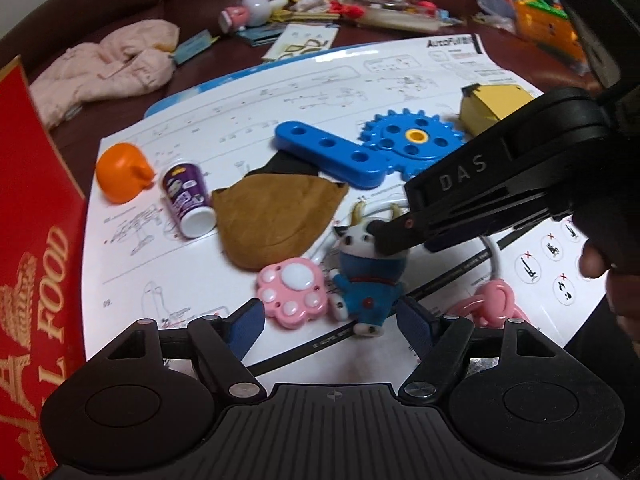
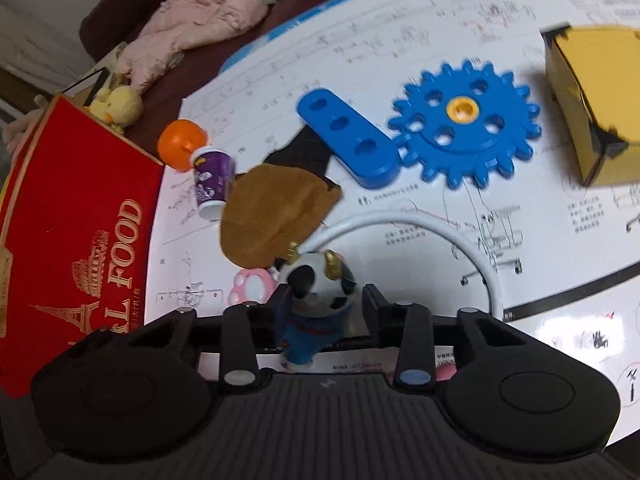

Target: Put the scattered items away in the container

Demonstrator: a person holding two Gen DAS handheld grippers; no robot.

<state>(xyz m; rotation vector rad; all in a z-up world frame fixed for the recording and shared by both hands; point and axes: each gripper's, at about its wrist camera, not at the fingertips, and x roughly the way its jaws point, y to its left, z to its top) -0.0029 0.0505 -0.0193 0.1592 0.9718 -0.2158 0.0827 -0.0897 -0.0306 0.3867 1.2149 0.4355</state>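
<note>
A dark brown glossy table carries a big white instruction sheet printed with line drawings; a brown padded seat back curves behind it. Left of both grippers stands the red box, cardboard with gold lettering and tower art. Beyond the fingers to the left lies a rumpled pink cloth, and farther off a clutter of packets and toys.

Ahead of the fingers, from large to small: a blue plastic gear with a yellow hub, toothed all round; a yellow box to its right; a blue holed bar touching the gear; a tan suede pouch, soft and rounded; an orange ball-like toy; a purple cup on its side; a pink paw, glossy.

The figure, blue-bodied with a black-and-white cow head and gold horns, sits between the right gripper's fingers, which are drawn in around its head and body; whether the pads press it I cannot tell. The left gripper hovers just before the figure's feet, fingers wide apart with nothing gripped.
</note>
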